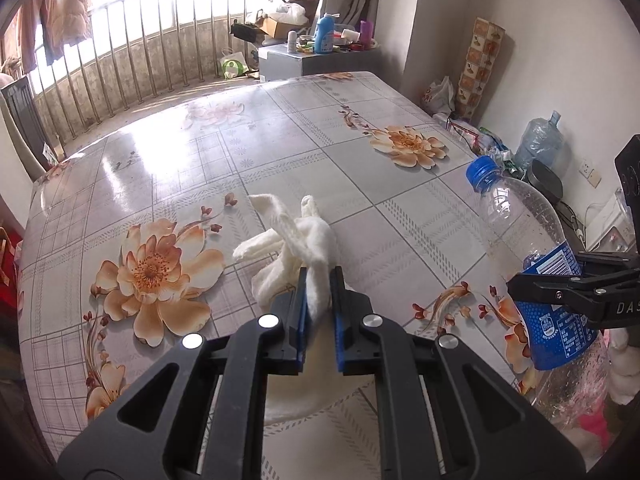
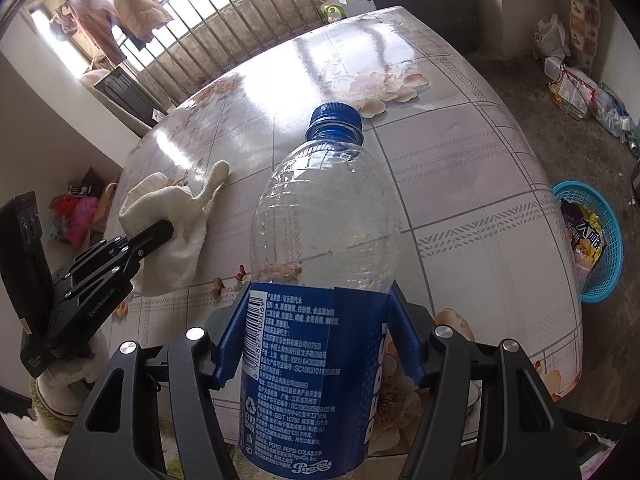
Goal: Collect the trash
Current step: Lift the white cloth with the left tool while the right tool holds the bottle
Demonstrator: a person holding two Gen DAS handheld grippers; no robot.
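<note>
**Fingers full on both sides, basket off to the right**

Right gripper [image 2: 320, 344] clamps the clear plastic Pepsi bottle with blue cap [image 2: 324, 264], long axis running forward along its fingers. Left gripper [image 1: 319, 296] pinches the crumpled white cloth [image 1: 296, 240] on the floral-print table [image 1: 400, 220]. Nearest the right gripper, the turquoise plastic basket [image 2: 612, 256] sits on the floor beyond the table's edge.

Left wrist view: table [image 1: 280, 128] fills centre frame. Cloth [image 1: 292, 240] at centre, on the table, clamped at its near end between the left gripper [image 1: 319, 280] fingers. Bottle [image 1: 532, 248] at right edge, held across its label by the right gripper [image 1: 560, 284], which enters from the right.

Right wrist view: bottle [image 2: 324, 264] centre, between the right gripper [image 2: 320, 344] fingers. Cloth [image 2: 176, 224] left of it. Basket [image 2: 596, 240] at right edge, on the floor beside the table [image 2: 460, 184]. Railing [image 2: 224, 20] at top, behind the table.
</note>
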